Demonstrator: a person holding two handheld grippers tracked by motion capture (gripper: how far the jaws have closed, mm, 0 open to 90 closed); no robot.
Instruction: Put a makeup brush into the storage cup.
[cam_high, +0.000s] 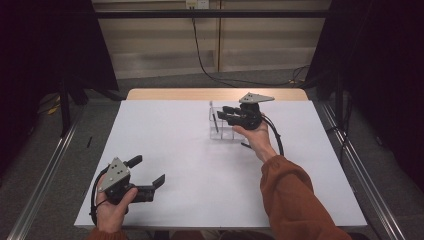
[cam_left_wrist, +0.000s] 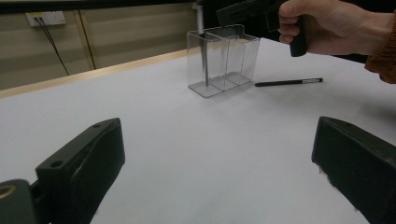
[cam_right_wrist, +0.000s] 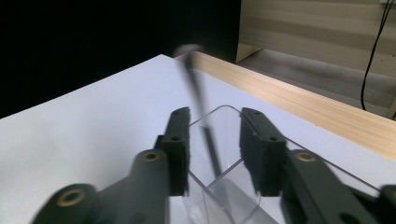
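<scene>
Hovering over clear divided holder (cam_high: 222, 127), right gripper (cam_right_wrist: 214, 154) partly parted, pads not touching the dark pen (cam_right_wrist: 198, 105) leaning in the end compartment just below and between them; second pen (cam_left_wrist: 288, 82) flat on surface (cam_high: 190, 165) beside holder; left gripper (cam_high: 150, 172) wide apart, holding nothing, well away

Two pens: one (cam_right_wrist: 205, 126) standing between the right gripper's (cam_right_wrist: 214, 154) fingers (cam_right_wrist: 180, 149) in the one clear two-part holder (cam_left_wrist: 223, 58), one (cam_left_wrist: 288, 82) lying behind them on the table (cam_high: 180, 165).
</scene>
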